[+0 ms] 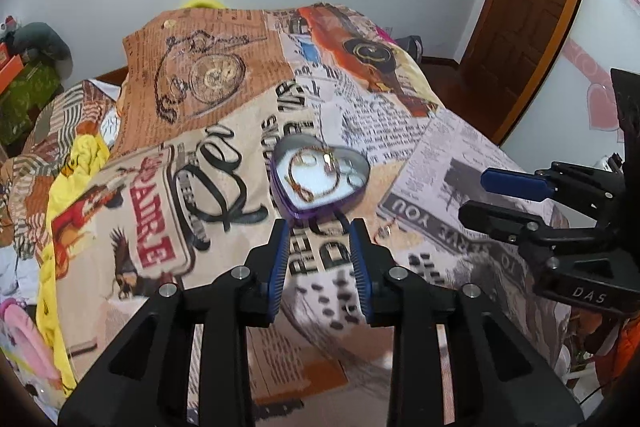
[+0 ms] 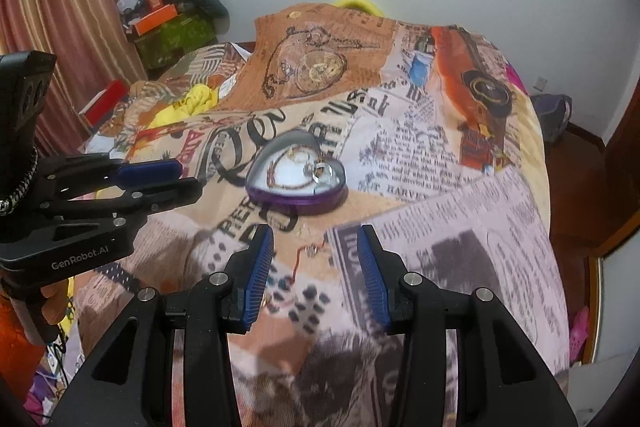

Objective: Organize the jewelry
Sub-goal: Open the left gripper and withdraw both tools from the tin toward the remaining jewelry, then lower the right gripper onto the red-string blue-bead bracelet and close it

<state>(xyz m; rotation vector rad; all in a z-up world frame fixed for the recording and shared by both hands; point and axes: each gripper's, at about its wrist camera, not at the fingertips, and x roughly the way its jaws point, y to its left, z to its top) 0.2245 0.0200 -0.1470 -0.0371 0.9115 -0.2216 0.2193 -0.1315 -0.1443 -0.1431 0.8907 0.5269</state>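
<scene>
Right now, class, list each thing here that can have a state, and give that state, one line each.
Heart box: open, no lid on it, resting on the bedspread.
Gold chain: coiled inside the box.
Loose chain: on the bedspread, outside the box, in front of the right gripper.
Left gripper: open, empty.
Right gripper: open, empty.
Door: cannot tell, only partly in view.

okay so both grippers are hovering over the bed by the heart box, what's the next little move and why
Probably lower the right gripper onto the thin chain lying on the bedspread just ahead of its open jaws. That piece sits outside the purple heart-shaped box, which already holds gold jewelry. The left gripper is open and empty, nearer the box.
</scene>
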